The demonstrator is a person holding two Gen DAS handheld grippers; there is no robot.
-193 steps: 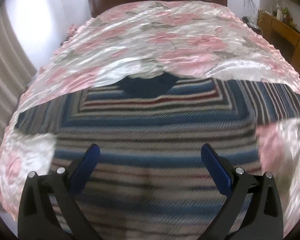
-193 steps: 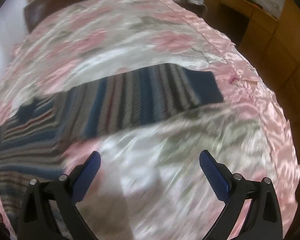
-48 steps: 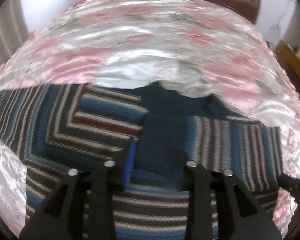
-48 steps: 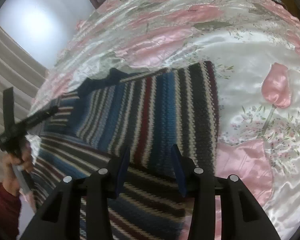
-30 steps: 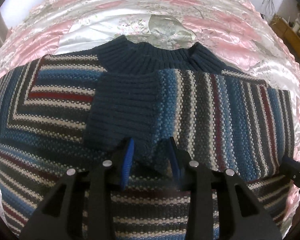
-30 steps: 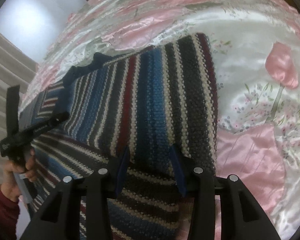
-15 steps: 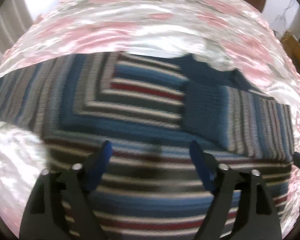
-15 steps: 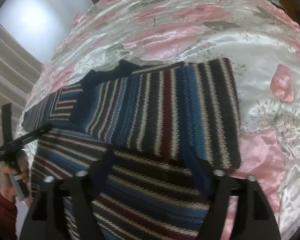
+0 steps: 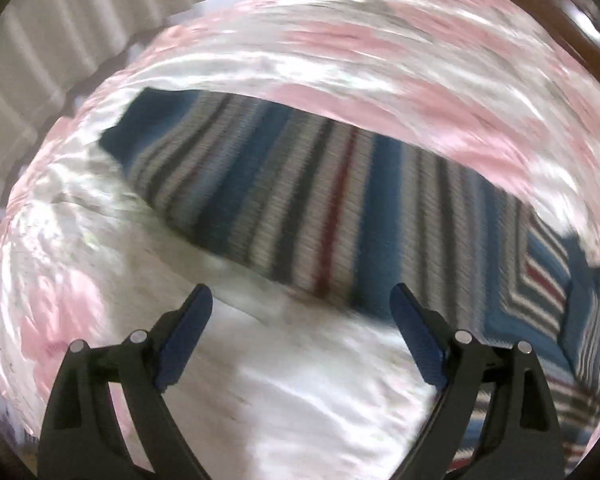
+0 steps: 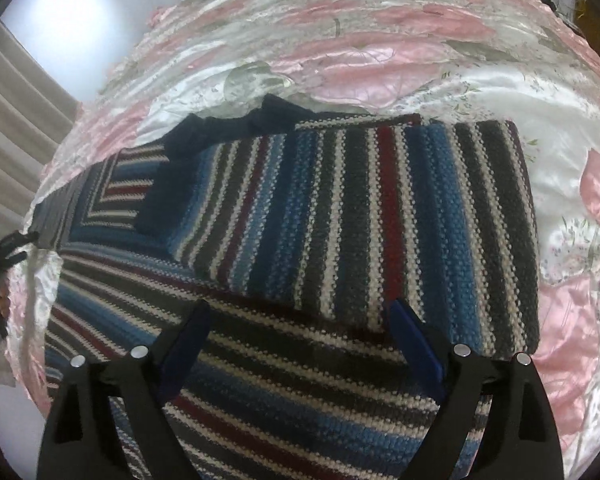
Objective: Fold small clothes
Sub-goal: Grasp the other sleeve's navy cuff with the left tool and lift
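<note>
One sleeve (image 10: 380,216) now lies folded across the striped sweater (image 10: 260,380) on the bed (image 10: 380,40), both grippers' (image 9: 300,320) (image 10: 300,332) fingers released wide and empty, the left swinging toward the other sleeve (image 9: 284,192).

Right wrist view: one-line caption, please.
Open right gripper hovers over a striped sweater, one sleeve folded across it.

Both wrist views close over sweater (image 9: 340,208), bedspread (image 10: 420,52)
</note>
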